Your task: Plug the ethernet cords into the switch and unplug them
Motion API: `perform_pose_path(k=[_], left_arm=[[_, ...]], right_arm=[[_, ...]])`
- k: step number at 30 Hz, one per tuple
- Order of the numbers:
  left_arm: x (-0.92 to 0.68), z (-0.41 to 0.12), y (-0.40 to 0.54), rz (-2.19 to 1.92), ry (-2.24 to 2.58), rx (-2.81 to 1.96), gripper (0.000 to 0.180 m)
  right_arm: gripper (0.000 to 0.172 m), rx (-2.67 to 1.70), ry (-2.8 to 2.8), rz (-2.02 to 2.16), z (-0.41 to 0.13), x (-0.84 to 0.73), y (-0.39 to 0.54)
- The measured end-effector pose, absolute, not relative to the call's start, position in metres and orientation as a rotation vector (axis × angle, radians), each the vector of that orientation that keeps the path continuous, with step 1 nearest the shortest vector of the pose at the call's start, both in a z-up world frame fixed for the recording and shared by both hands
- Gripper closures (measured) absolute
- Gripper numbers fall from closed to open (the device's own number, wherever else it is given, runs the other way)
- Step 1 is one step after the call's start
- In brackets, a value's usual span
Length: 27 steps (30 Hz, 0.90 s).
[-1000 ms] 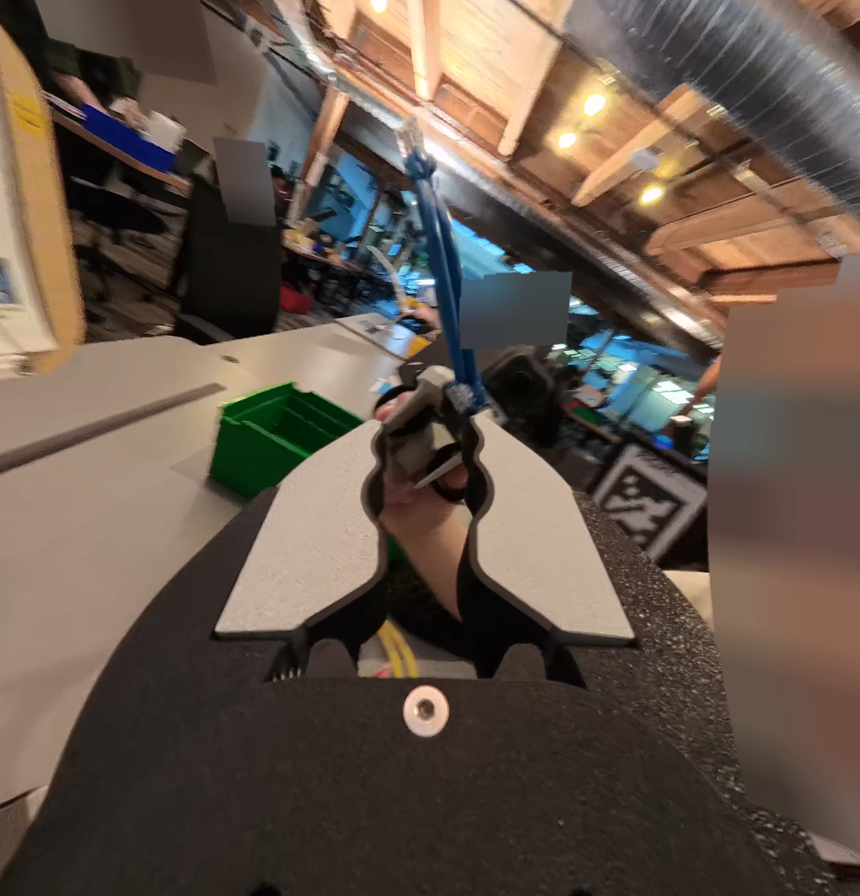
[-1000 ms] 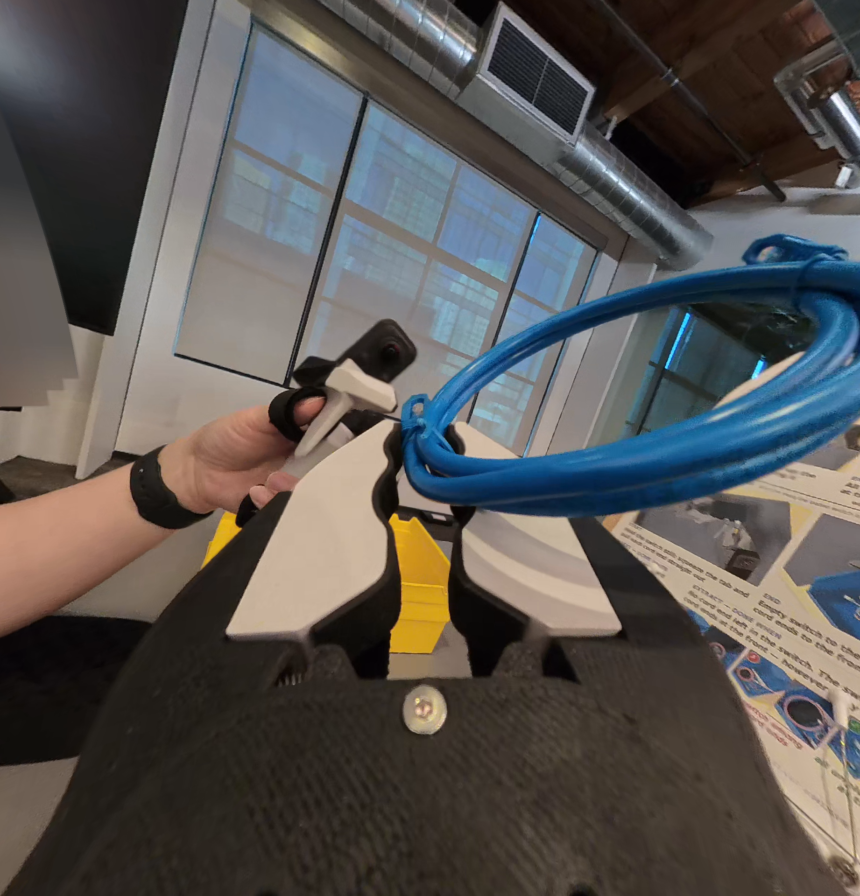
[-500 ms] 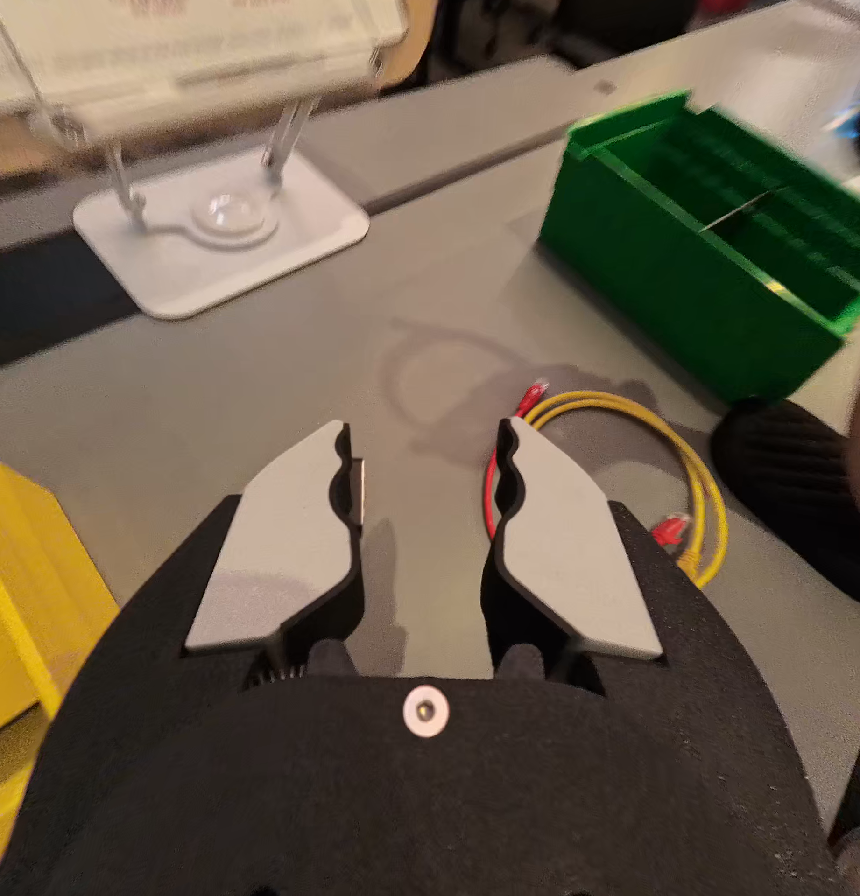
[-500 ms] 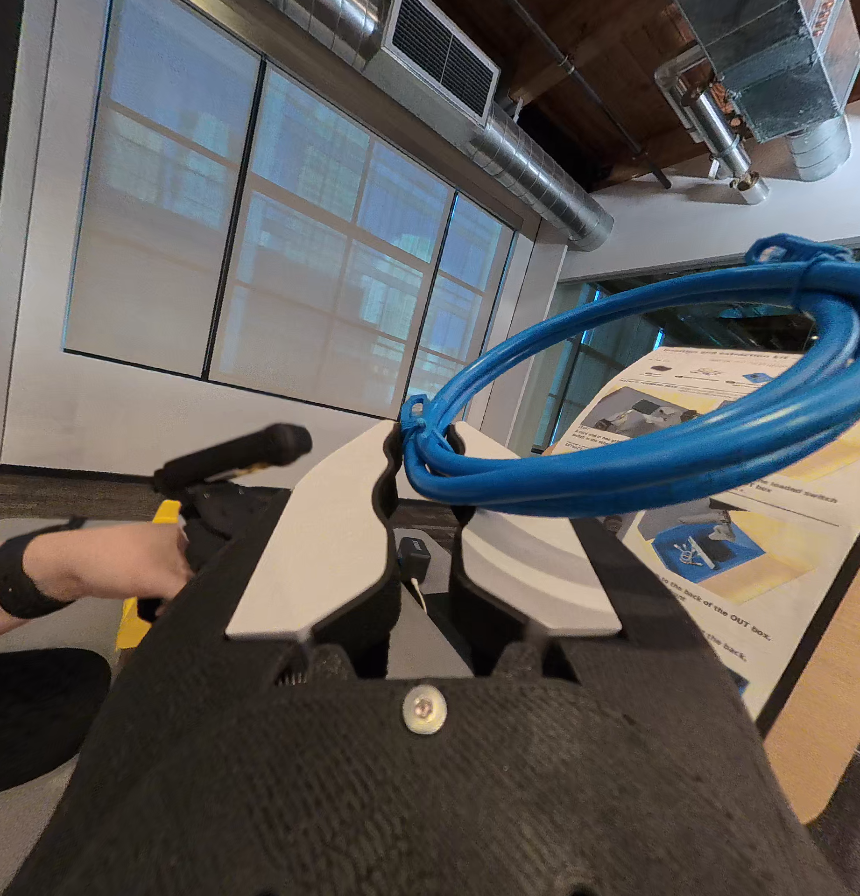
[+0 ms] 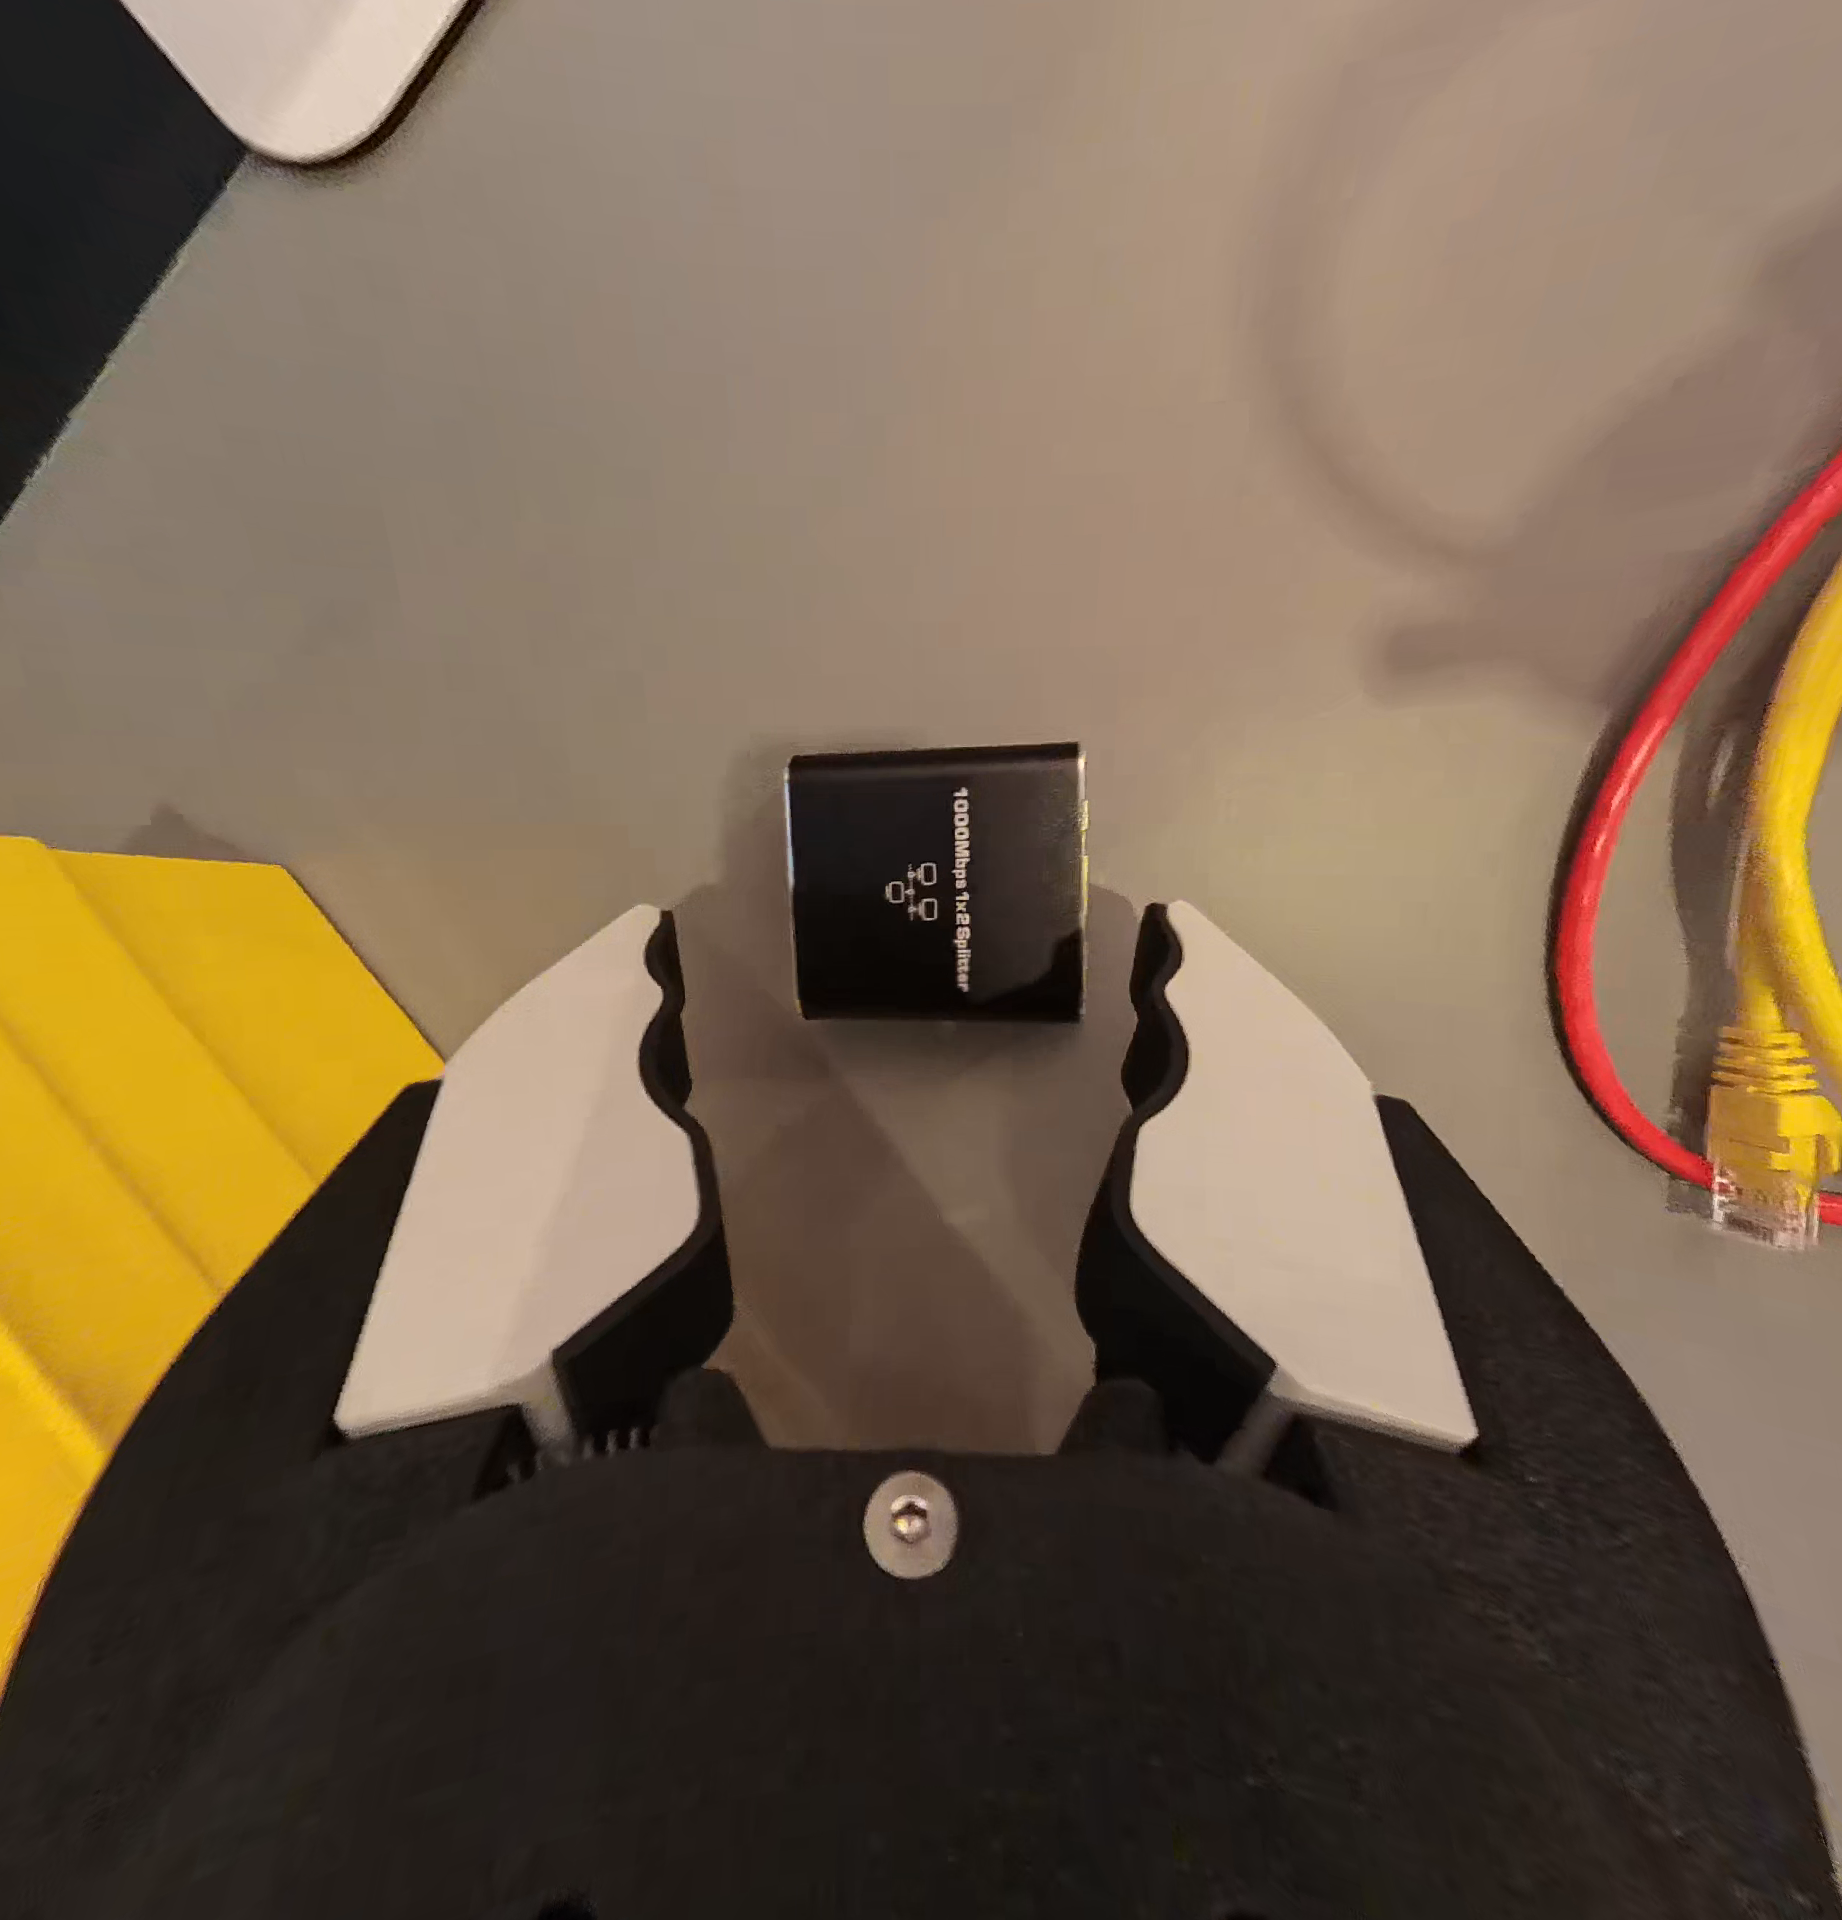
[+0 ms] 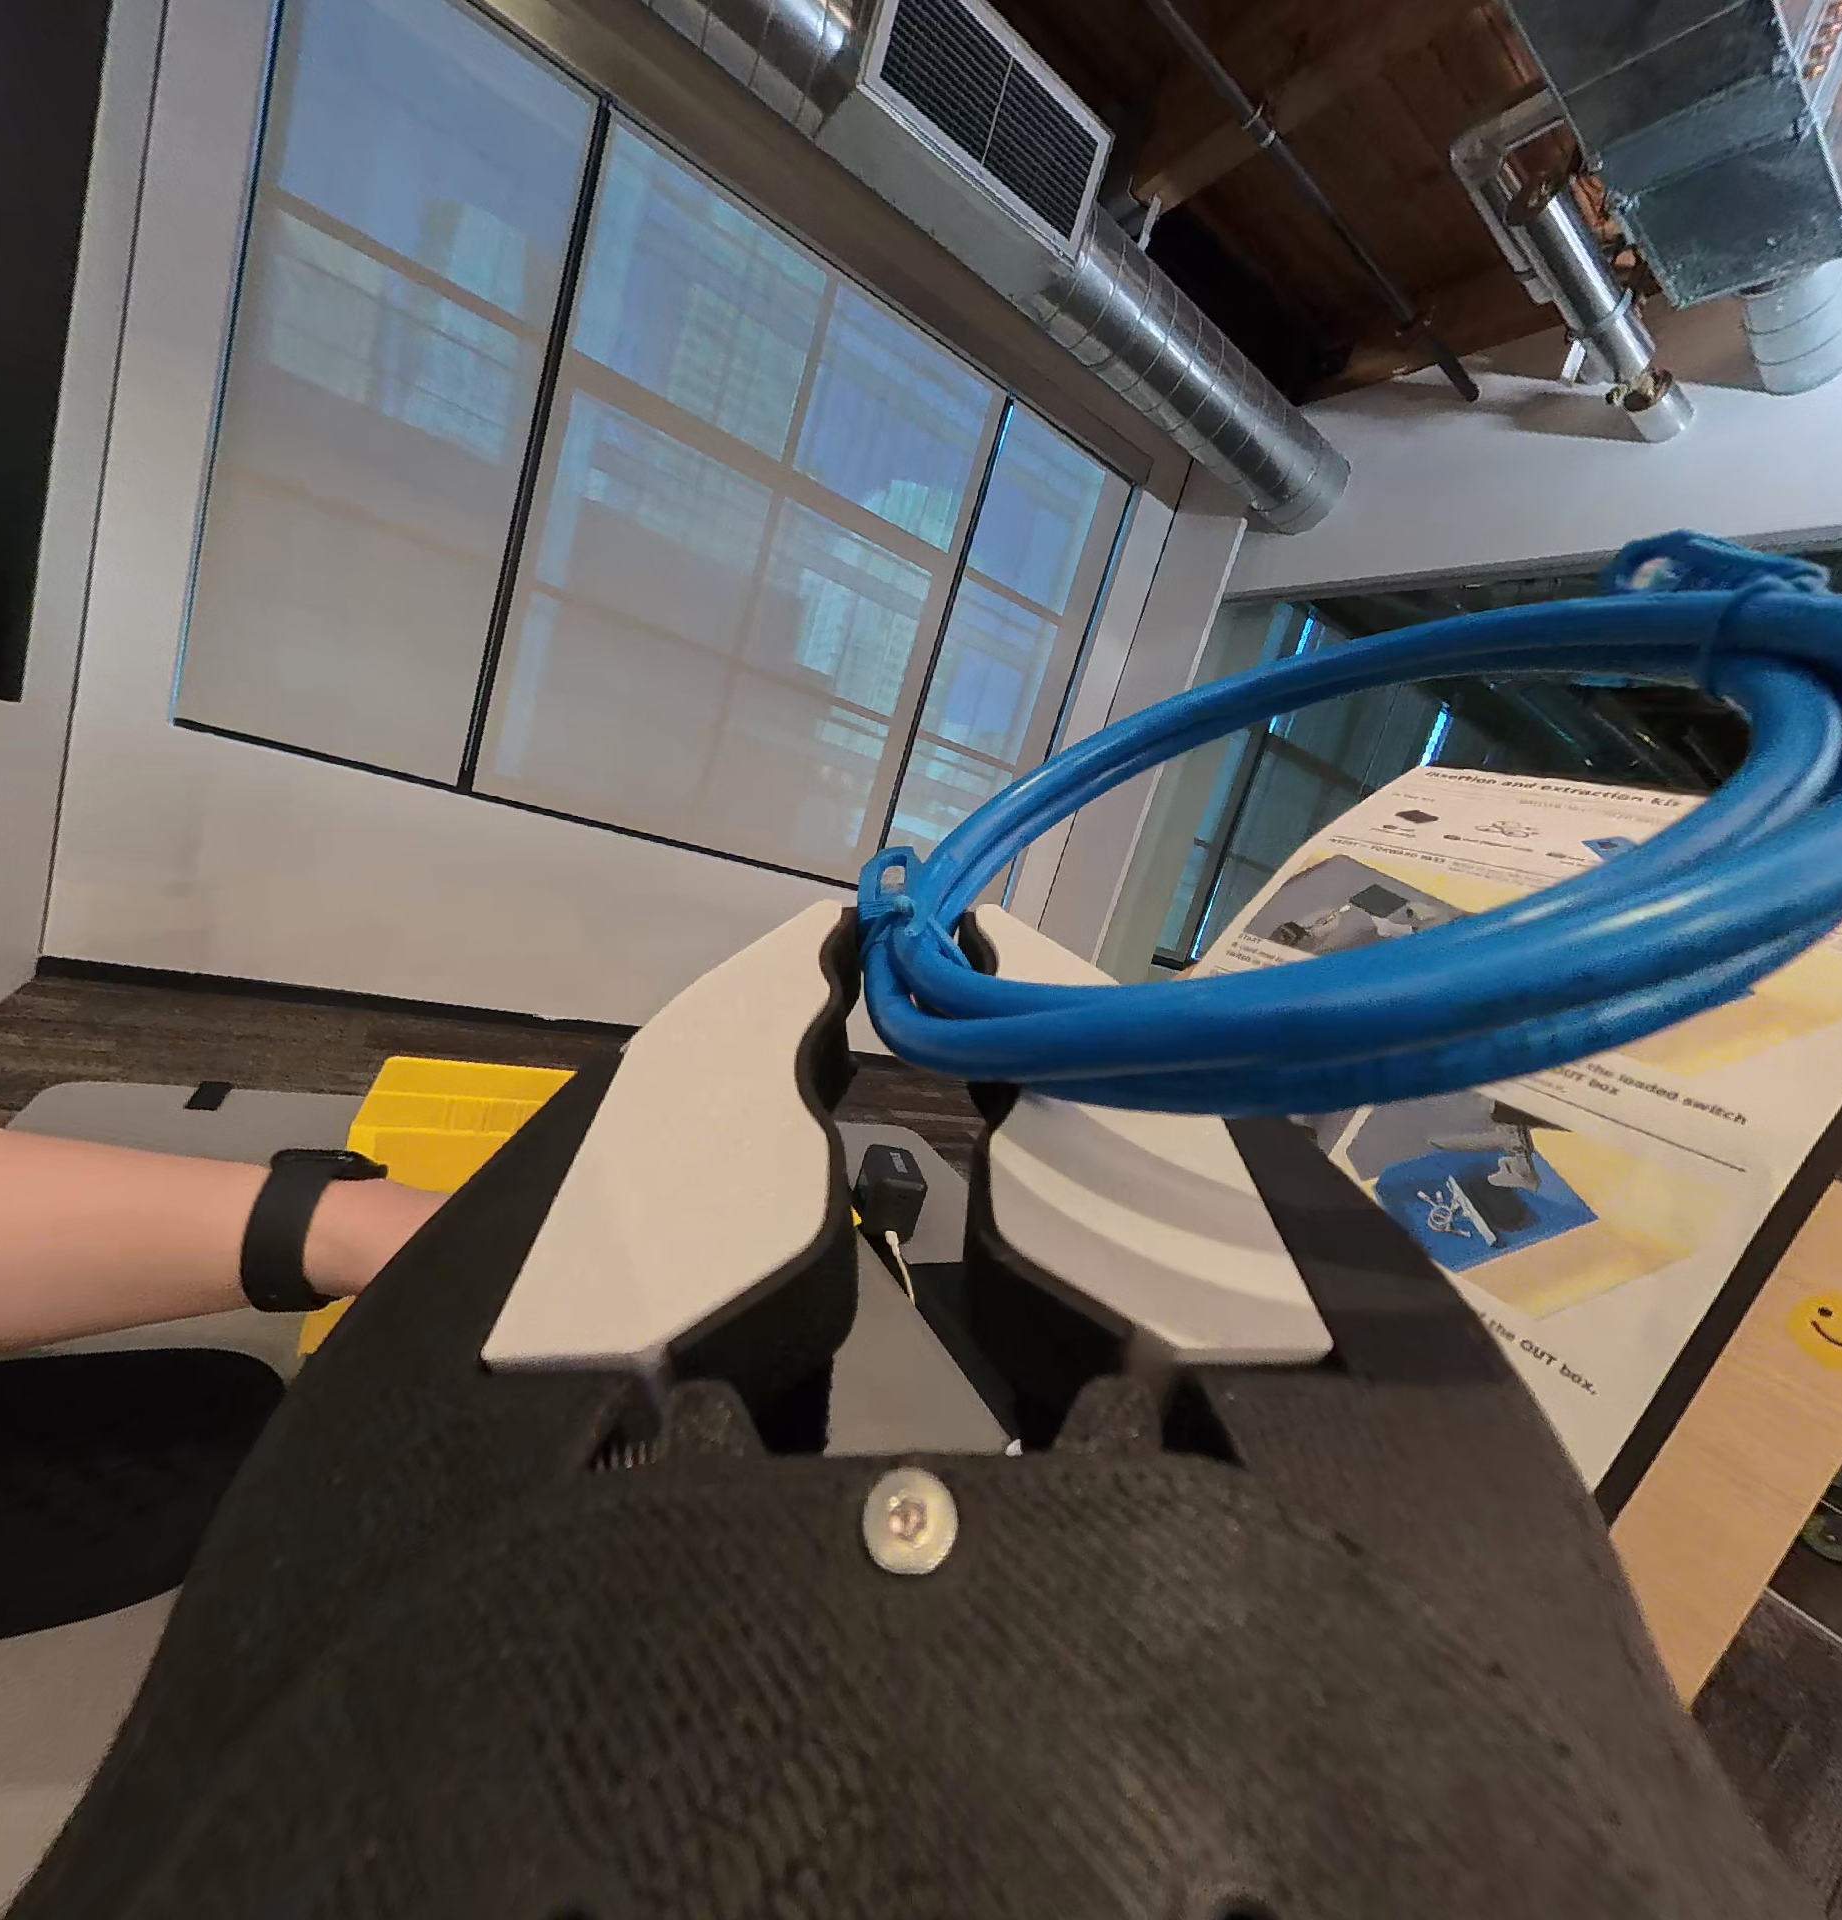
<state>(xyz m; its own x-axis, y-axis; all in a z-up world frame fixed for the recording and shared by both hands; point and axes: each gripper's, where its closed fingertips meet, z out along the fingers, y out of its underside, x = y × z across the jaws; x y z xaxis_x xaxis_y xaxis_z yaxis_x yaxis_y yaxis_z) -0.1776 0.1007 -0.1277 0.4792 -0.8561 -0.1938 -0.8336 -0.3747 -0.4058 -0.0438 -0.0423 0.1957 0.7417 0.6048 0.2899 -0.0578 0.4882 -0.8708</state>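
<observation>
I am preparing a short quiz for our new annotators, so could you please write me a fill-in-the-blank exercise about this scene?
1. The right hand-held gripper is shut on a coiled cord whose colour is ____.
2. The left hand-held gripper is ____, with the black switch lying on the table between its fingertips, untouched.
3. Beside the red cord lies a cord coloured ____.

Missing words: blue; open; yellow

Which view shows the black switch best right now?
The left wrist view: the switch lies flat on the table, whole, between the open fingertips. The right wrist view shows only a small black box low between its fingers, seemingly the same.
</observation>
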Motion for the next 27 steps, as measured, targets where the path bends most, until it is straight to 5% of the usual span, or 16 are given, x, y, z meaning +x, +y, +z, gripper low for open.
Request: perform_pose_path(k=[4, 7, 15, 22, 27], left_arm=[[-0.186, -0.150, 0.098, -0.061, 1.397, -2.415, 0.097], [-0.184, -0.153, 0.096, -0.132, 1.367, -2.456, 0.116], [-0.193, -0.153, 0.067, -0.128, 1.316, -2.506, 0.117], [-0.182, -0.147, 0.015, -0.335, 1.399, -2.491, 0.090], [-0.191, -0.121, 0.041, -0.034, 1.777, -2.029, 0.097]], right_arm=[[0.153, -0.982, -0.643, 0.419, 0.199, -0.042, -0.047], [0.153, -0.978, -0.648, 0.419, 0.201, -0.041, -0.051], [0.153, -0.973, -0.641, 0.414, 0.204, -0.033, -0.054], [0.153, -0.983, -0.645, 0.422, 0.201, -0.034, -0.052], [0.153, -0.980, -0.657, 0.415, 0.200, -0.035, -0.051]])
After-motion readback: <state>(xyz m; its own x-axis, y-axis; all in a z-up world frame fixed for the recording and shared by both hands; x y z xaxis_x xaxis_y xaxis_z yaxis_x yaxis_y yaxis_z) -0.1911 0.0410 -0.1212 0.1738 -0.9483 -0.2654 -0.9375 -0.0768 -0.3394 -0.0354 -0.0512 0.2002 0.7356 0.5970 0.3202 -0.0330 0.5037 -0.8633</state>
